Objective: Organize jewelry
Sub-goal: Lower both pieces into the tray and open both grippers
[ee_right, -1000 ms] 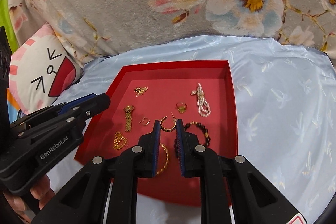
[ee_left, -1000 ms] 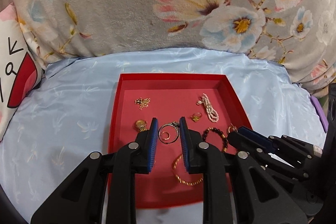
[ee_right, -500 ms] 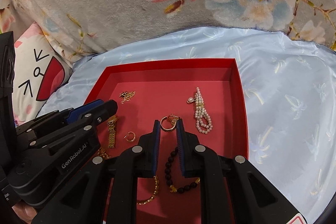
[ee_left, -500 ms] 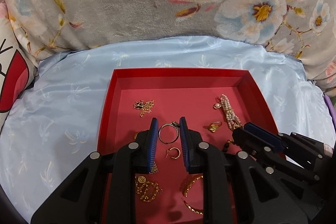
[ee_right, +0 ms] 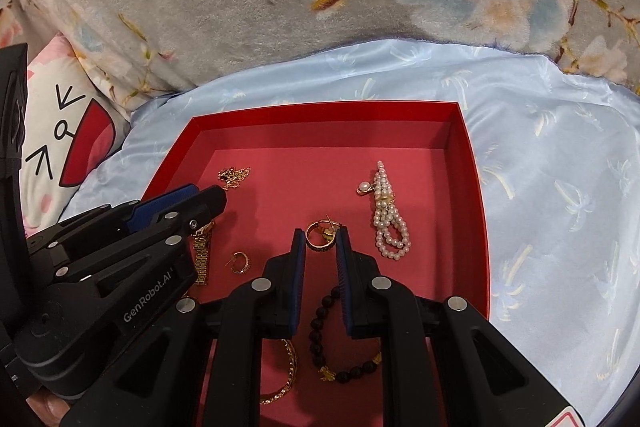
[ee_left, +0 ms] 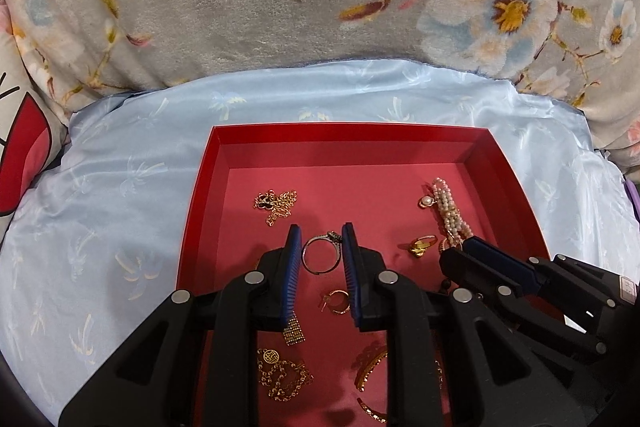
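Observation:
A red tray (ee_left: 200,187) (ee_right: 472,179) lies on light blue satin and holds loose jewelry. My left gripper (ee_left: 320,233) is open, its fingers on either side of a silver ring (ee_left: 320,255). My right gripper (ee_right: 320,235) is open, its fingers flanking a gold ring (ee_right: 322,235). It also shows in the left wrist view (ee_left: 418,246). Also in the tray: a pearl bracelet (ee_right: 386,223) (ee_left: 448,211), a gold chain (ee_left: 276,205), a small gold hoop (ee_left: 338,301) (ee_right: 240,262), a dark bead bracelet (ee_right: 320,331), a gold bangle (ee_left: 368,371).
A grey floral blanket (ee_left: 240,7) rises behind the tray. A white and red cartoon cushion (ee_right: 60,147) lies at the left. A gold watch-style bracelet (ee_right: 200,259) and a gold pendant chain (ee_left: 280,375) lie near the tray's front left.
Both grippers have moved forward and lower into the tray. The silver ring now sits between the left fingers and the gold ring between the right fingers.

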A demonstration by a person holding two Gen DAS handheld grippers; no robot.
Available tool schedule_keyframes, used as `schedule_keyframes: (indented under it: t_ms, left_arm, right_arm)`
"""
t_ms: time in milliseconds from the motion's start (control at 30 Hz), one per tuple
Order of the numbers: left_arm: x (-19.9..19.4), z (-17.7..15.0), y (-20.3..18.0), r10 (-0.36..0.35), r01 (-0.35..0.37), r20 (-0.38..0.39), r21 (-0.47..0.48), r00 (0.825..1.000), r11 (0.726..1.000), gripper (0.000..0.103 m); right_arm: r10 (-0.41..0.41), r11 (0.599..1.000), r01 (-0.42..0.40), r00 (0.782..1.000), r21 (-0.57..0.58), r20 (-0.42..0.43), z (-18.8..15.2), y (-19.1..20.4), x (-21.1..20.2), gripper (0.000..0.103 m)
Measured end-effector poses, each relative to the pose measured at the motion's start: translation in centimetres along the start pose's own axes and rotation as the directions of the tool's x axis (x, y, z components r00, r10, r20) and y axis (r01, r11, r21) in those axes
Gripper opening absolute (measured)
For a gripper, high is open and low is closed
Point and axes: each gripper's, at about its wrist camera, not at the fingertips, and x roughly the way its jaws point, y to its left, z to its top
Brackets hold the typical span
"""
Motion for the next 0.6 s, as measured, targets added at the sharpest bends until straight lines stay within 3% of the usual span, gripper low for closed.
schedule_keyframes:
  t_ms: [233, 333, 600]
  left_arm:
    - [0.4, 0.1, 0.1, 0.011, -0.011, -0.010, 0.000, 1.000, 1.000, 0.022]
    - [0.1, 0.1, 0.1, 0.028, -0.028, 0.003, -0.009, 1.000, 1.000, 0.039]
    - [-1.1, -0.4, 0.3, 0.051, -0.051, 0.025, -0.007, 0.998, 0.999, 0.040]
  right_arm:
    - [-0.025, 1.000, 0.025, 1.000, -0.002, 0.014, 0.2, 0.1, -0.1, 0.017]
    - [-0.026, 1.000, 0.026, 1.000, 0.001, 0.018, 0.2, 0.0, -0.3, 0.019]
    - [-0.042, 0.999, 0.042, 0.998, -0.004, 0.042, -0.3, 0.4, -1.8, 0.026]
